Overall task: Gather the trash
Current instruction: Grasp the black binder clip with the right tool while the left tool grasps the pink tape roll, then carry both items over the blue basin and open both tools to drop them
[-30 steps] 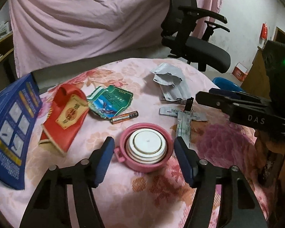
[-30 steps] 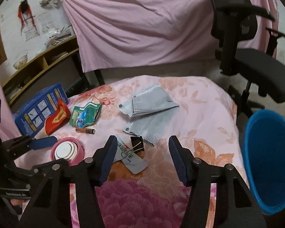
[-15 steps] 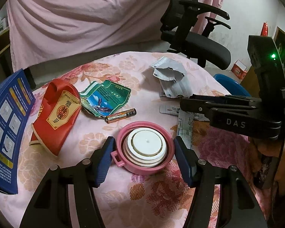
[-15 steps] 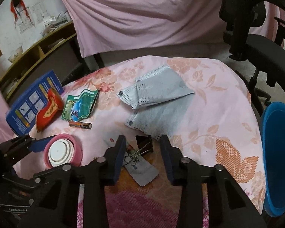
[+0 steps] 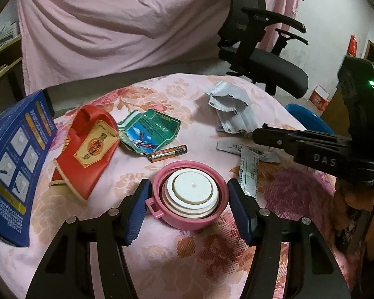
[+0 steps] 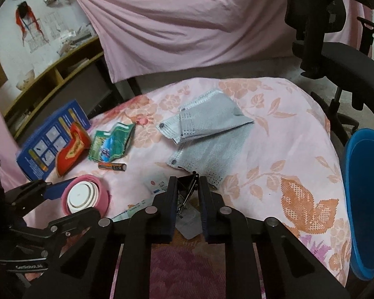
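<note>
- The round table under its pink floral cloth (image 6: pixel 274 149) is crowded, and the deep blue plastic bin (image 6: pixel 366 199) stands off its right edge, well apart from most of the litter. I judge any carry over that gap could drop a piece on the floor.
- The flat blue cardboard box (image 5: pixel 15 164) overhangs the left rim beside the crushed red packet (image 5: pixel 87 149); a nudge there could tip it off.
- The grey crumpled face masks (image 6: pixel 207 134) lie just beyond the right gripper (image 6: pixel 187 194), and a loose fold could be dragged along with a lift.
- The left gripper (image 5: pixel 189 199) straddles the pink round lid with a white insert (image 5: pixel 190 194), jaws apart and not pressing; closing off-centre could let the smooth rim skid towards the small brown battery (image 5: pixel 168 153).
- The right gripper's jaws are closing around the black binder clip (image 6: pixel 188 189) lying on paper slips (image 6: pixel 159 186). Its wire handles could spring aside, or the slips could come up too.
</note>
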### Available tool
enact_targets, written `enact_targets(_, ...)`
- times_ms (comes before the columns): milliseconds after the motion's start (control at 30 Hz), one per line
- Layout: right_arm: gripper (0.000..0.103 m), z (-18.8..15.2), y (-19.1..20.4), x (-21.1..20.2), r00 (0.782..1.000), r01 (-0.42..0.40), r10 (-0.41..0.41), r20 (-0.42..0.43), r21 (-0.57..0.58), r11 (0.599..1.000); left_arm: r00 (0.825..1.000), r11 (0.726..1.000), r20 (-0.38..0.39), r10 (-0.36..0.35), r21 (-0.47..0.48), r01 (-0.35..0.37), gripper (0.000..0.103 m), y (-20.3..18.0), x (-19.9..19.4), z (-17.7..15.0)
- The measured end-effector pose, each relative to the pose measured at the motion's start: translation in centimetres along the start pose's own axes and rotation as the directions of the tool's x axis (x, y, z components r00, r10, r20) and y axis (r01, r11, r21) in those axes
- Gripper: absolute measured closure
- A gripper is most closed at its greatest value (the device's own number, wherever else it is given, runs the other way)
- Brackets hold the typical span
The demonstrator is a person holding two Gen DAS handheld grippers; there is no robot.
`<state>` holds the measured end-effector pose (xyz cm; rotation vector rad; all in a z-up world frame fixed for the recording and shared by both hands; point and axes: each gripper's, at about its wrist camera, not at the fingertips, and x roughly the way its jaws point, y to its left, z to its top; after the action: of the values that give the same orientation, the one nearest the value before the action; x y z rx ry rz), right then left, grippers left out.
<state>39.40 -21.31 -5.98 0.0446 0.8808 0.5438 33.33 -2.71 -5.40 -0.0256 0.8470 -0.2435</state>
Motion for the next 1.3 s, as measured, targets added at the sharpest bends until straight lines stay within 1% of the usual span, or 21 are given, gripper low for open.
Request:
enact_targets(100, 0.089, -0.1, 0.3, -1.3, 0.998, -0.013, 0.013, 0.064, -0.011, 1.0, 0.999, 1.0, 0.047, 0.012, -0.027, -0.011, 0.047, 0.0, -1.0, -0.1)
enact_targets(233, 0.089, -0.2, 0.6, -3.0, 0.988, -0.023, 0.027, 0.151, -0.027, 0.999, 0.993, 0.998, 0.12, 0.017, -0.069, -0.009, 0.047, -0.1, -2.3, 0.0)
enact_targets(300, 0.089, -0.3, 0.7, -4.0, 0.979, -0.027, 0.034, 0.202, -0.036, 0.999, 0.986, 0.996, 0.163, 0.03, -0.089, -0.015, 0.047, -0.3, -3.0, 0.2)
enact_targets(400, 0.089, -0.5, 0.6, -5.6, 0.959, -0.023, 0.031, 0.281, -0.034, 0.999, 0.973, 0.994, 0.225, 0.047, -0.105, -0.024, 0.047, -1.1, -4.0, 0.8)
enact_targets(467, 0.089, -0.5, 0.4, -6.8, 0.942, -0.017, 0.026, 0.333, -0.031, 0.999, 0.962, 0.994, 0.267, 0.055, -0.109, -0.026, 0.047, -1.6, -4.6, 1.2)
enact_targets(567, 0.089, -0.5, 0.0, -8.6, 0.91, -0.012, 0.022, 0.414, -0.026, 1.0, 0.94, 0.994, 0.336, 0.065, -0.104, -0.032, 0.047, -2.8, -5.8, 1.9)
enact_targets(600, 0.089, -0.5, -0.1, -9.3, 0.896, -0.014, 0.022, 0.443, -0.021, 1.0, 0.93, 0.994, 0.359, 0.076, -0.101, -0.042, 0.047, -3.2, -6.2, 2.2)
enact_targets(667, 0.089, -0.7, -0.5, -10.5, 0.87, -0.011, 0.016, 0.493, -0.012, 1.0, 0.905, 0.994, 0.414, 0.096, -0.091, -0.064, 0.047, -4.3, -7.1, 2.8)
enact_targets(733, 0.089, -0.8, -0.9, -11.7, 0.842, 0.001, 0.0, 0.539, -0.002, 1.0, 0.885, 0.995, 0.456, 0.095, -0.079, -0.067, 0.047, -5.3, -7.8, 3.4)
enact_targets(833, 0.089, -1.0, -1.7, -13.1, 0.808, 0.014, -0.02, 0.588, 0.015, 1.0, 0.865, 0.997, 0.496, 0.073, -0.053, -0.054, 0.047, -6.8, -8.4, 4.4)
enact_targets(867, 0.089, -1.1, -2.1, -13.6, 0.799, 0.016, -0.026, 0.601, 0.022, 1.0, 0.861, 0.998, 0.505, 0.064, -0.044, -0.048, 0.047, -7.3, -8.5, 4.7)
enact_targets(933, 0.089, -1.4, -2.9, -14.7, 0.771, 0.024, -0.046, 0.635, 0.044, 0.999, 0.851, 0.999, 0.525, 0.038, -0.018, -0.033, 0.047, -8.7, -8.6, 5.5)
enact_targets(967, 0.089, -1.5, -3.3, -15.1, 0.761, 0.027, -0.054, 0.647, 0.052, 0.998, 0.847, 1.0, 0.532, 0.025, -0.005, -0.027, 0.047, -9.1, -8.5, 5.9)
enact_targets(1033, 0.089, -2.0, -4.2, -16.3, 0.732, 0.046, -0.085, 0.676, 0.076, 0.996, 0.837, 1.0, 0.548, -0.003, 0.025, -0.013, 0.047, -10.5, -8.6, 6.5)
enact_targets(1133, 0.089, -2.7, -5.8, -17.9, 0.703, 0.068, -0.126, 0.7, 0.11, 0.992, 0.823, 0.998, 0.566, -0.042, 0.066, 0.006, 0.047, -12.4, -8.5, 7.2)
enact_targets(1167, 0.089, -2.9, -6.3, -18.3, 0.695, 0.072, -0.135, 0.706, 0.119, 0.99, 0.82, 0.997, 0.569, -0.057, 0.082, 0.012, 0.047, -13.1, -8.4, 7.4)
enact_targets(1200, 0.089, -3.1, -6.9, -18.7, 0.69, 0.078, -0.15, 0.708, 0.133, 0.988, 0.821, 0.995, 0.567, -0.068, 0.096, 0.016, 0.047, -13.8, -8.1, 7.5)
enact_targets(1267, 0.089, -3.4, -8.0, -19.0, 0.693, 0.091, -0.18, 0.698, 0.164, 0.982, 0.827, 0.992, 0.555, -0.092, 0.12, 0.03, 0.048, -15.3, -7.3, 7.9)
enact_targets(1300, 0.089, -3.6, -8.6, -19.1, 0.694, 0.094, -0.194, 0.693, 0.18, 0.979, 0.834, 0.99, 0.541, -0.109, 0.131, 0.044, 0.048, -16.0, -6.5, 8.2)
